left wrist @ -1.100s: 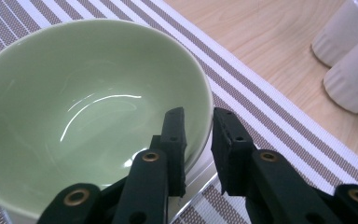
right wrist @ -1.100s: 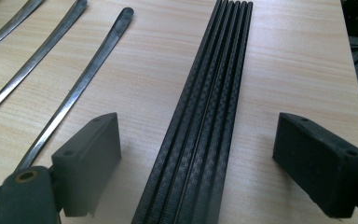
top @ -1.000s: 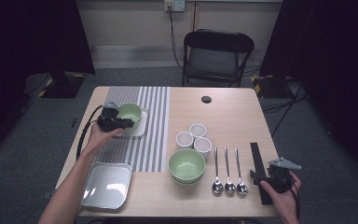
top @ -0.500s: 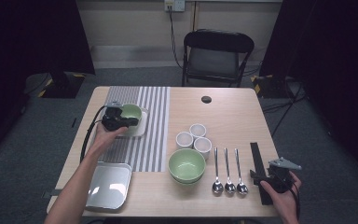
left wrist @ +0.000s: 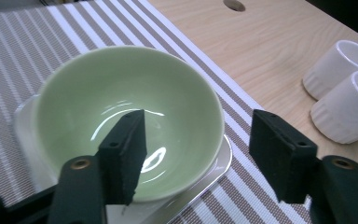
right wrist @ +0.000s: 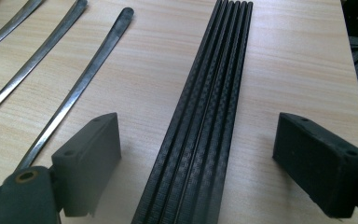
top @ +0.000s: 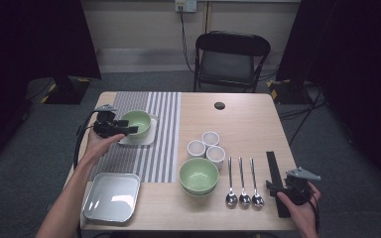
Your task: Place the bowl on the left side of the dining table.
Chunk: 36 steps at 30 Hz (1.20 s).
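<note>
Left gripper (left wrist: 193,154) jaws just opened, astride green bowl (left wrist: 126,116) rim; no writing legible.

Two bare forearms carry black handheld tools: the left gripper (top: 129,130) trails a looping black cable, the right gripper (top: 278,187), at five o'clock, wears a grey three-cornered plate.

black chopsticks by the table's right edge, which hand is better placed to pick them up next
Right. The right tool hangs open straight over the bundle of black ribbed chopsticks, one jaw on each side. The left tool is across the table at the pale green bowl on the white square plate, its jaws just opened.
</note>
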Available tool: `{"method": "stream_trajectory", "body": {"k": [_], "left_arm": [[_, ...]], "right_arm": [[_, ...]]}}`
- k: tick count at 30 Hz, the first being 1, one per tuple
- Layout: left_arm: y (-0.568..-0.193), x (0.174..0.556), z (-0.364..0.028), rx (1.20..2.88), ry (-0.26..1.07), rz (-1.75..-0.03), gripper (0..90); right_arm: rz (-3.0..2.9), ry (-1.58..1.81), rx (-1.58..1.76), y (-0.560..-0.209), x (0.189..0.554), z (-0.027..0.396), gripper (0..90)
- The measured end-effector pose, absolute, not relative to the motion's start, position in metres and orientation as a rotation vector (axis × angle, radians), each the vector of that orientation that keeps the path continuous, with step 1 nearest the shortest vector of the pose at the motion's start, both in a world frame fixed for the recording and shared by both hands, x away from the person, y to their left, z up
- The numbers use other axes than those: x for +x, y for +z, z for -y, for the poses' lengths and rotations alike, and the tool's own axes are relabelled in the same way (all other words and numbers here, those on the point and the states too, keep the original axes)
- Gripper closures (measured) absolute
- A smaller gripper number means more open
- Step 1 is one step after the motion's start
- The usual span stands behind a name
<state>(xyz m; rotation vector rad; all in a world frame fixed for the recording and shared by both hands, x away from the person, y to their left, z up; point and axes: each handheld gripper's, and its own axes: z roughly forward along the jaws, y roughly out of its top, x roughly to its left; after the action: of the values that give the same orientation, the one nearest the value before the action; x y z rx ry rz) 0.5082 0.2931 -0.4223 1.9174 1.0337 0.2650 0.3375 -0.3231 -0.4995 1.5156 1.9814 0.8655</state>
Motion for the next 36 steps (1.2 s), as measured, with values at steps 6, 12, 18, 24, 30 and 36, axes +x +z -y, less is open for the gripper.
{"method": "stream_trajectory", "body": {"k": [6,12,18,24,30,36], "left_arm": [[-0.422,0.499,-0.302,1.923,0.325,-1.021,29.1],[-0.435,0.494,-0.312,1.910,0.331,-1.073,20.6],[-0.449,0.495,-0.314,1.959,0.285,-1.116,20.3],[-0.456,0.501,-0.309,1.983,0.312,-1.133,26.2],[-0.458,0.503,-0.306,1.986,0.315,-1.144,24.7],[-0.460,0.505,-0.307,1.993,0.301,-1.148,28.9]], "right_arm": [[-1.981,0.866,1.515,-0.499,0.338,0.323,14.1],[-1.981,0.866,1.516,-0.499,0.338,0.323,14.1],[-1.981,0.866,1.515,-0.499,0.338,0.323,14.1],[-1.981,0.866,1.516,-0.499,0.338,0.323,14.1],[-1.981,0.867,1.516,-0.499,0.338,0.323,14.1],[-1.981,0.866,1.516,-0.499,0.338,0.323,14.1]]}}
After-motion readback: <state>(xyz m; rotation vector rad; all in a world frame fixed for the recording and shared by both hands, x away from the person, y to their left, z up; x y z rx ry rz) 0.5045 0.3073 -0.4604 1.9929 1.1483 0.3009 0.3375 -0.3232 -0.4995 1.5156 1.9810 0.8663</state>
